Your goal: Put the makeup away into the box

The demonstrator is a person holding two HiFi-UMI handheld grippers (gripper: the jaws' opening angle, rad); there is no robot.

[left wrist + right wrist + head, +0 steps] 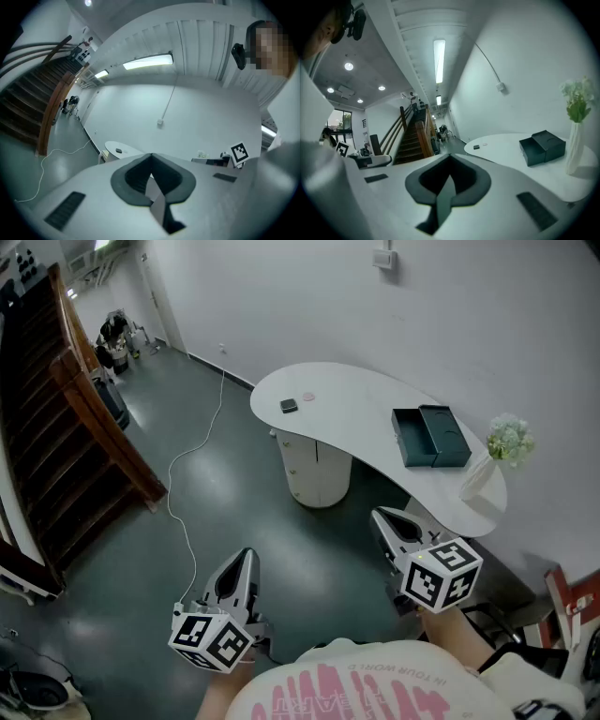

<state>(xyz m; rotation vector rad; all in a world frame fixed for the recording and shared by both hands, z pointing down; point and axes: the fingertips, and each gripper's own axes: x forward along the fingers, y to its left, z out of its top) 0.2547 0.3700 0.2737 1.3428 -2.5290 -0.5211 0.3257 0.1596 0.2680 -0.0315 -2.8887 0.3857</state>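
here, both tools hang low over the grey-green floor [234,512], well short of the white curved tabletop [356,418], which lies toward 1 o'clock from them in the head view. the left hand-held gripper [246,556] has its jaws together with nothing between them, as the left gripper view shows [151,161]. the right hand-held gripper [382,516] also has its jaws pressed together and empty [449,161].

on the tabletop, a dark teal rectangular box [419,439] stands open at the 3 o'clock end, its lid lying just beside it. a small dark square makeup compact [289,406] lies at the 9 o'clock end, well apart from the box, with a small pale pink round item [309,397] just beside it at 1 o'clock. a white vase [481,480] holding pale green and white flowers [509,439] stands at 4 o'clock from the box, near the tabletop's edge.

in the right gripper view the box [543,146] sits at 3 o'clock and the compact [476,146] is farther off. a white cable [192,451] trails across the floor, and a wooden staircase [66,427] rises at 9 o'clock.
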